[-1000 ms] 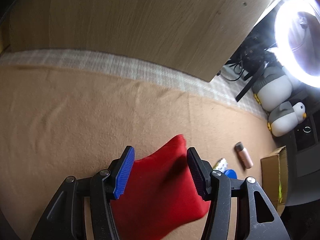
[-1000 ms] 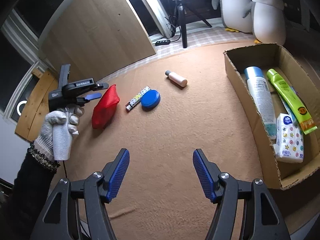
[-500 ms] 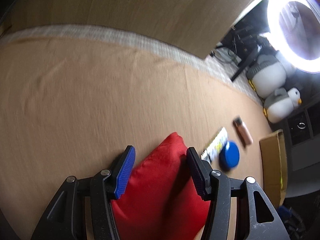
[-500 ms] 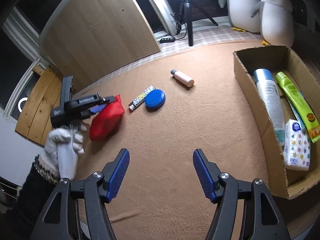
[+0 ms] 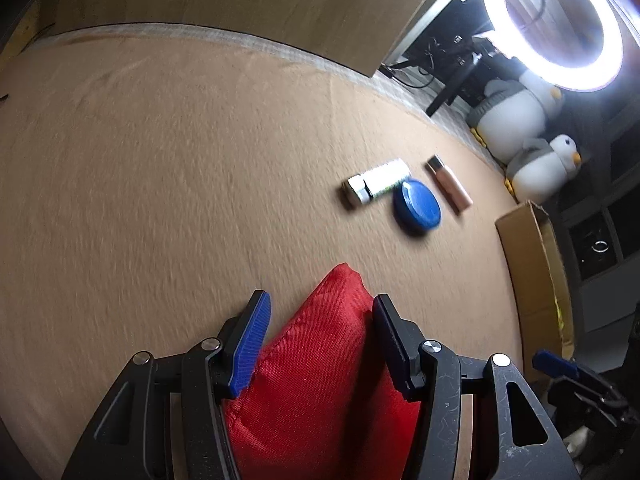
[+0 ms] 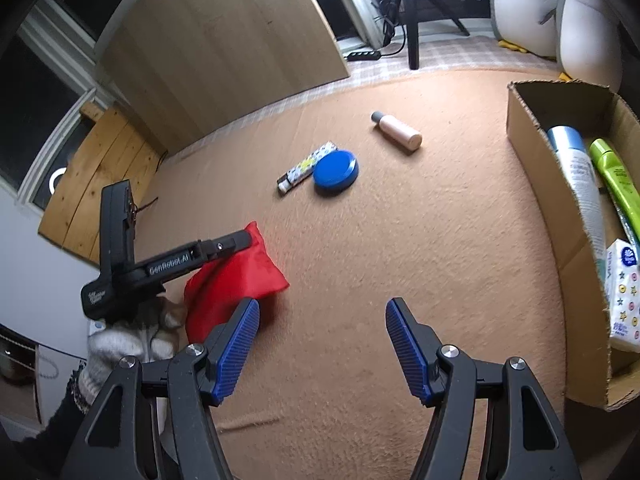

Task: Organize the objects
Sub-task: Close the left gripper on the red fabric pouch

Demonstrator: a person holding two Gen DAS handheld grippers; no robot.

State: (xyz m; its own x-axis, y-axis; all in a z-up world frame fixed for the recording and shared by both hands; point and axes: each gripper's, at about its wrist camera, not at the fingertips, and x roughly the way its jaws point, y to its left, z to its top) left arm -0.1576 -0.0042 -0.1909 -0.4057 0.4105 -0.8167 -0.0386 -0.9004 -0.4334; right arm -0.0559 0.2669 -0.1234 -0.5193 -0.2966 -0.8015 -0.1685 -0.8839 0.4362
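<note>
Left claw: the left gripper (image 5: pixel 318 334) is clamping the soft red fabric pouch (image 5: pixel 320 380), carrying it above the carpet.
Right claw: the right gripper (image 6: pixel 322 346) is hanging empty, jaws apart.
Risk: the slack pouch may be sagging and slipping loose before reaching the open cardboard box (image 6: pixel 560 216).
Surface: tan carpet (image 6: pixel 420 248) is bearing a round blue tin (image 6: pixel 335 168).
Room: a glowing ring light (image 5: pixel 554 20) is shining.
</note>
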